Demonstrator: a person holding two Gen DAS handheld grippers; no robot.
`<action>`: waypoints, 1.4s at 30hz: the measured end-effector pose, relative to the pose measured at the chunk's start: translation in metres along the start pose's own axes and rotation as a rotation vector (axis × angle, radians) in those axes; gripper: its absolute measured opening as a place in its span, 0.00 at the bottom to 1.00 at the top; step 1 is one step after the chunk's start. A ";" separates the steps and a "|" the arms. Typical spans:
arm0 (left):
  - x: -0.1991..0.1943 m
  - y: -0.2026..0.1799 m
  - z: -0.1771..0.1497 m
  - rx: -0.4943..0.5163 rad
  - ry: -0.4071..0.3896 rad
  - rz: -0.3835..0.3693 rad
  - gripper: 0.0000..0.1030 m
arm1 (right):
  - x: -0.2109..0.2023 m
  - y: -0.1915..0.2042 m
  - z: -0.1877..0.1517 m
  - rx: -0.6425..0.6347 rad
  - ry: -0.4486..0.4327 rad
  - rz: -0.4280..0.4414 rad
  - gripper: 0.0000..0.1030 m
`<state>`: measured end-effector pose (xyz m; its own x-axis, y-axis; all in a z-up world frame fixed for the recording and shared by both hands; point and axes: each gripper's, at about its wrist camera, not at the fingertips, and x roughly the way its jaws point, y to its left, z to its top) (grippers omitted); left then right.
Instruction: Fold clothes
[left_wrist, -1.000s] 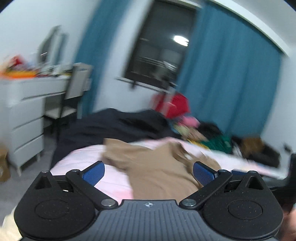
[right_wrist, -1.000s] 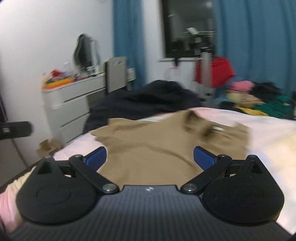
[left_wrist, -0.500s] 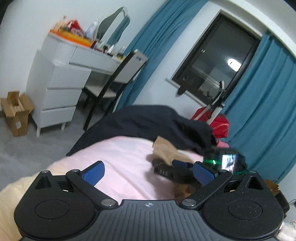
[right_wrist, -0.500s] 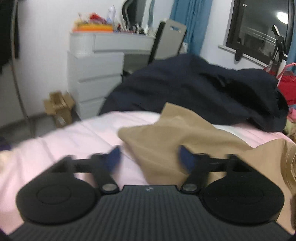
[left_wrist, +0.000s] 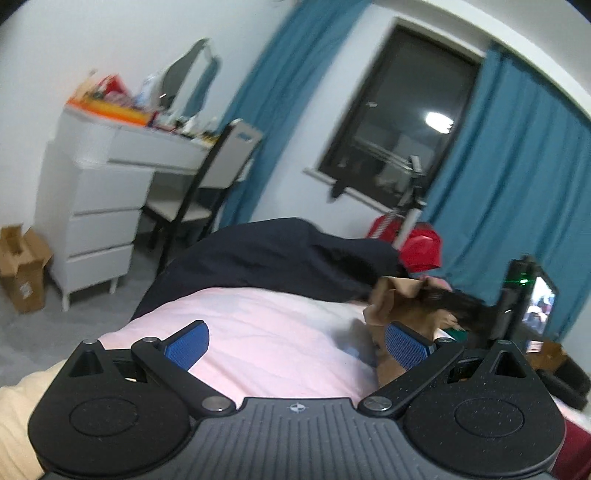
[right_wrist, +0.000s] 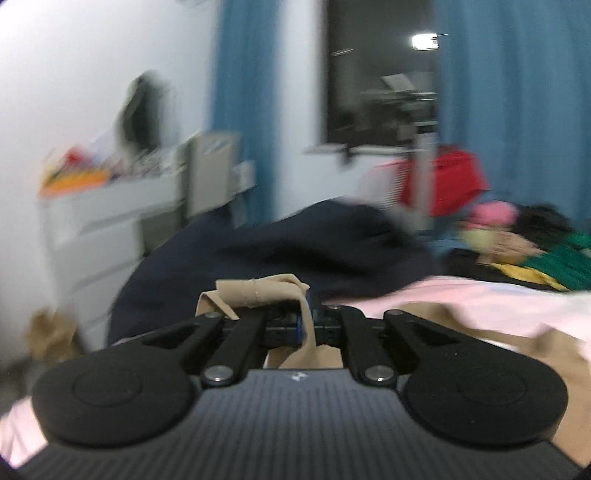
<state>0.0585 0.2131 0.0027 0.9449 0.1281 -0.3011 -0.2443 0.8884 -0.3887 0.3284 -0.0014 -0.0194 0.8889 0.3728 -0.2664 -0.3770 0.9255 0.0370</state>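
A tan shirt (right_wrist: 258, 293) lies on the pink bed sheet (left_wrist: 266, 332). My right gripper (right_wrist: 304, 325) is shut on a bunched edge of the shirt and holds it lifted above the bed; more of the shirt (right_wrist: 554, 365) trails to the right. In the left wrist view the shirt (left_wrist: 399, 302) hangs from the right gripper (left_wrist: 454, 301) at the right. My left gripper (left_wrist: 295, 343) is open and empty over bare pink sheet, to the left of the shirt.
A dark navy duvet (left_wrist: 280, 262) is heaped at the bed's far end. A white dresser (left_wrist: 96, 199) and chair (left_wrist: 207, 184) stand at left, with a cardboard box (left_wrist: 22, 269) on the floor. A pile of coloured clothes (right_wrist: 535, 254) lies at far right.
My right gripper has shut on the tan shirt's edge and lifted it. My left gripper stayed open and the view swung slightly.
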 end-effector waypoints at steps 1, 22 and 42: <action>-0.002 -0.009 -0.003 0.023 -0.006 -0.015 1.00 | -0.008 -0.021 0.001 0.049 -0.009 -0.046 0.05; 0.049 -0.058 -0.050 0.123 0.153 -0.080 1.00 | -0.059 -0.100 -0.042 -0.286 0.185 0.044 0.80; 0.061 -0.076 -0.077 0.208 0.191 -0.106 1.00 | 0.028 -0.218 -0.026 0.225 0.223 -0.240 0.05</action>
<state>0.1180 0.1193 -0.0535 0.8998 -0.0376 -0.4346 -0.0783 0.9661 -0.2459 0.4284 -0.1943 -0.0599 0.8570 0.1431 -0.4950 -0.0769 0.9854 0.1517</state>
